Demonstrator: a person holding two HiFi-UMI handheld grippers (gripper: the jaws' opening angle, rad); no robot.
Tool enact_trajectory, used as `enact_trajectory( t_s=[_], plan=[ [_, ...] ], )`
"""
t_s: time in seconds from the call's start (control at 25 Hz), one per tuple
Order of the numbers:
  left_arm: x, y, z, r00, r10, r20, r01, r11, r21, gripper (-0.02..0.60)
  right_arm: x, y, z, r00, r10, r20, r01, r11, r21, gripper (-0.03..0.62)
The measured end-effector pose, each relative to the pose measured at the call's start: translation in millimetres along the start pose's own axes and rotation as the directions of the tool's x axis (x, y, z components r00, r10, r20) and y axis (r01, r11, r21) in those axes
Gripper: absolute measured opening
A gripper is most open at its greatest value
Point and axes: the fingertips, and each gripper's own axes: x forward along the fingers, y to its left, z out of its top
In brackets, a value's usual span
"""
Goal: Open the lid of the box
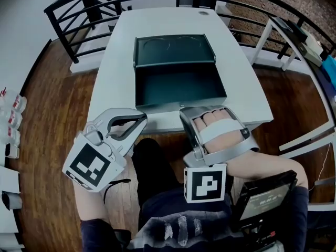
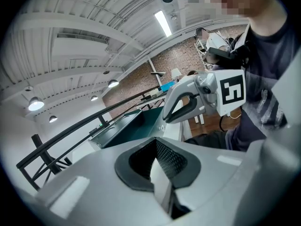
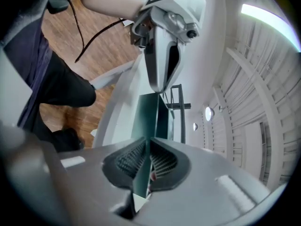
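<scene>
A dark green box (image 1: 178, 88) stands open on the white table (image 1: 118, 67), its lid (image 1: 174, 49) laid back at the far side. Both grippers hover at the table's near edge, above the person's lap. My left gripper (image 1: 142, 118) sits left of the box's front corner, apart from it, pads together on nothing (image 2: 160, 173). My right gripper (image 1: 207, 109) points at the box's front wall with a hand in its handle. Its pads (image 3: 146, 166) stand almost together, with only a thin dark green sliver showing between them and nothing visibly gripped. The box (image 3: 150, 117) lies ahead of them.
A black railing (image 1: 79, 4) curves round the table's far side and both ends. Wooden floor lies left and right. A white frame shelf (image 1: 302, 41) stands at the right, small bottles (image 1: 13, 114) at the left. A device with a screen (image 1: 262, 198) sits by the person's right arm.
</scene>
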Motion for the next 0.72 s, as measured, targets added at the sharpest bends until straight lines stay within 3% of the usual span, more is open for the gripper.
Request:
enact_trajectory(
  t_s=[0.04, 0.24, 0.44, 0.72],
  plan=[
    [-1, 1, 2, 1.000, -0.002, -0.002, 0.002, 1.000, 0.005, 0.015, 1, -8, -5, 1.000, -0.018, -0.009, 0.018, 1.000, -0.006, 0.005],
    [-3, 6, 11, 1.000, -0.014, -0.014, 0.015, 0.999, 0.047, 0.015, 16, -54, -50, 0.991, -0.106, -0.087, 0.107, 0.994, 0.011, 0.003],
    [5, 5, 8, 0.999, -0.030, -0.034, 0.032, 0.998, 0.054, 0.015, 43, -91, -122, 0.971, -0.159, -0.180, 0.176, 0.981, 0.083, 0.004],
    [6, 4, -14, 0.996, -0.046, -0.082, 0.049, 0.998, 0.036, 0.015, 64, -69, -205, 0.960, -0.074, -0.271, 0.134, 0.969, 0.209, 0.003]
  ],
)
